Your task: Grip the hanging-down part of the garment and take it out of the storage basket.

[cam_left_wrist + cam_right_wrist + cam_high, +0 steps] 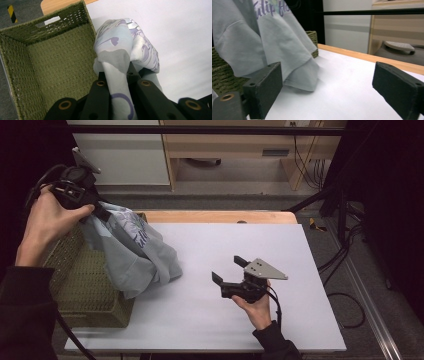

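A pale grey mat covers the surface (280, 250), whose wooden edge (220, 216) shows at the far side. Beyond it lies grey carpeted floor (240, 187) with a white cabinet (125, 157) and a light wooden desk (235, 145). Black cables (345, 255) trail at the right, by a dark stand (330, 195). The edges of the room are dim.

My black jaw pads look matt and rubbery. The shirt (135, 247) I pinch is soft, pale printed cloth; the basket (85, 285) is rough olive weave; the table (280, 245) is smooth, matt white.
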### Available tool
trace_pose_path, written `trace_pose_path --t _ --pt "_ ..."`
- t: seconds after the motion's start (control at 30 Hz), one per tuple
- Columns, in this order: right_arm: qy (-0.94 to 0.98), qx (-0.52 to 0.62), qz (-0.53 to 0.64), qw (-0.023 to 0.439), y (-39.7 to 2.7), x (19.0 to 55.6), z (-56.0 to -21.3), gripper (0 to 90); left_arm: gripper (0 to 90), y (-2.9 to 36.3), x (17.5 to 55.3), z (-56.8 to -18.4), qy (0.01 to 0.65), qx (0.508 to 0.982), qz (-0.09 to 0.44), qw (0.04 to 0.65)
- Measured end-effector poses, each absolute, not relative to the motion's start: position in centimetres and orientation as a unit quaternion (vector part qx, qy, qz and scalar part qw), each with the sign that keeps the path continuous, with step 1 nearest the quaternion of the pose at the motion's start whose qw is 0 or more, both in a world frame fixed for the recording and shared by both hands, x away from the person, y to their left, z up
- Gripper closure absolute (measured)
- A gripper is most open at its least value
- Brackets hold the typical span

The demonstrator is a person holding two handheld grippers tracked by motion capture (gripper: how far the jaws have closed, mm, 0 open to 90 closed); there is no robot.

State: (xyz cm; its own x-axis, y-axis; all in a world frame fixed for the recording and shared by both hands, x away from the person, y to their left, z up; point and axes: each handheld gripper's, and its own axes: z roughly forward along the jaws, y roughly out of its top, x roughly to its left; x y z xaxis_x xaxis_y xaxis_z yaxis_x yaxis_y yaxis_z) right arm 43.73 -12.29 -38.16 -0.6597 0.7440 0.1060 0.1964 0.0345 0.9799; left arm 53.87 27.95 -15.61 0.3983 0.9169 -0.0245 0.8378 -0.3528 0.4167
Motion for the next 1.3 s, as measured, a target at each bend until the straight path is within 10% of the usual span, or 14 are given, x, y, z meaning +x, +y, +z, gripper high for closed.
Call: trace_pose_path --t 1.3 --pt "0.651 0.414 0.567 0.289 -21.0 38.3 -43.0 1.4 84.5 27.8 54.0 -15.8 0.540 0.815 0.104 0.183"
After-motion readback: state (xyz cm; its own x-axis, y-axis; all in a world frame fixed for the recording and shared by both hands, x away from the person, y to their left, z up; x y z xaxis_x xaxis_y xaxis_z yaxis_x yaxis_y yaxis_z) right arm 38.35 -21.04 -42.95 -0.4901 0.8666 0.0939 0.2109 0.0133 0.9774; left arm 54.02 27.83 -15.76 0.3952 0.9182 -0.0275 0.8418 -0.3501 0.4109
